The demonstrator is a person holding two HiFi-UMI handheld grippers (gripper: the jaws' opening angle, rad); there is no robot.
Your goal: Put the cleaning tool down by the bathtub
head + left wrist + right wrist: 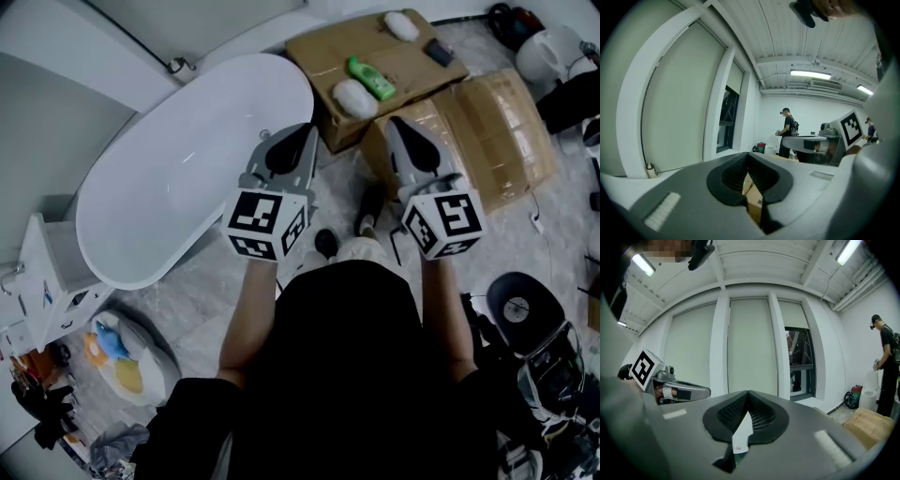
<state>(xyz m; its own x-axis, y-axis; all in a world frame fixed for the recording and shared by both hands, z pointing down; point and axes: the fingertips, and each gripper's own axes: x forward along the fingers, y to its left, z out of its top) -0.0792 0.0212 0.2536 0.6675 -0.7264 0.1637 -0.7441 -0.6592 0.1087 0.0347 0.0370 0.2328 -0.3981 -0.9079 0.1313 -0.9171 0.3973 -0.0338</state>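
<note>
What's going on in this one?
A person stands beside a white bathtub with tongs in each hand. The left tongs and right tongs are both shut and empty, held out side by side, roughly level, above the floor. Neither holds a cleaning tool. A green bottle lies on a cardboard box past the tub's end.

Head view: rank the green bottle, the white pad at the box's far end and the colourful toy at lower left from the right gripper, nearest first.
1. Green bottle, on the cardboard box just ahead of the right gripper.
2. White pad, at the box's far end.
3. Colourful toy, far lower left.
</note>
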